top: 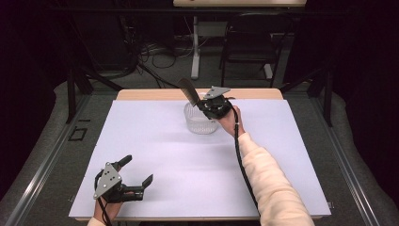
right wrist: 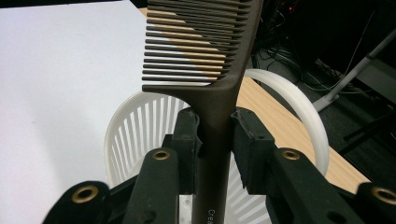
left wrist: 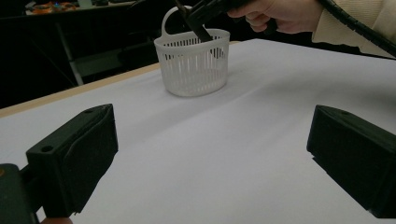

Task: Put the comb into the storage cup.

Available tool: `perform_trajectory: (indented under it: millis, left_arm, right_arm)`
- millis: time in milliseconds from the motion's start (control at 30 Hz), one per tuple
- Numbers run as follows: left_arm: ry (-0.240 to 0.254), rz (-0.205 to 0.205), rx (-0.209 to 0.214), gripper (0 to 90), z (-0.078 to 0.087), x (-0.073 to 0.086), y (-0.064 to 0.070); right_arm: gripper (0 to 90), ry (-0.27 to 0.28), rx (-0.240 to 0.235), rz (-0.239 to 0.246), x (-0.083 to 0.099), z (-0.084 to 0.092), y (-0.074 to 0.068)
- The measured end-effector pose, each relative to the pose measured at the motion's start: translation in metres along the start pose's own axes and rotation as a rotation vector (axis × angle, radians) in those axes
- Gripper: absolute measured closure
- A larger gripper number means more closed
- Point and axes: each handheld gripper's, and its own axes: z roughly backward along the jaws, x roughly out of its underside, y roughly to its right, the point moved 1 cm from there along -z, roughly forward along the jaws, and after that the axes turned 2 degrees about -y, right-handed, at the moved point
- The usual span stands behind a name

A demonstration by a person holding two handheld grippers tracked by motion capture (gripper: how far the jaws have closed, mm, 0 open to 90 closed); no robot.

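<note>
At the near left of the white-covered counter [top: 155, 155], the left claw [top: 139, 171] rests with its jaws spread wide and nothing between them. Toward the far centre stands a white slatted basket [top: 200, 120] with a looped handle. Just right of it, the right claw [top: 200, 104], held by a hand in a cream sleeve [top: 270, 183], clamps the handle of a dark comb [right wrist: 205, 56], teeth raised above the basket's rim.

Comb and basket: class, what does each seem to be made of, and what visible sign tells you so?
Comb: probably hard plastic, dark brown with a smooth, faintly glossy finish; its teeth and handle look moulded in one piece.
Basket: likely moulded plastic, white and slightly translucent; its thin, even slats and arched handle point to that.
</note>
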Motion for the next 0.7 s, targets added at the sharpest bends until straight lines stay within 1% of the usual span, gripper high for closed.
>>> perform_trajectory:
  millis: [300, 467, 700]
  left_arm:
    - [0.001, 0.0, 0.0, 2.0, 0.0002, -0.0001, 0.0]
    - [0.002, 0.0, 0.0, 2.0, 0.0001, 0.0, 0.0]
    - [0.001, 0.002, -0.001, 2.0, -0.0002, 0.0, 0.0003]
  right_arm:
    - [72.1, -0.006, -0.003, 0.001, 0.001, -0.0031, -0.001]
    - [72.1, -0.016, -0.003, 0.002, 0.0015, -0.0021, 0.0004]
    - [72.0, -0.017, -0.003, -0.003, 0.0026, -0.0015, 0.0017]
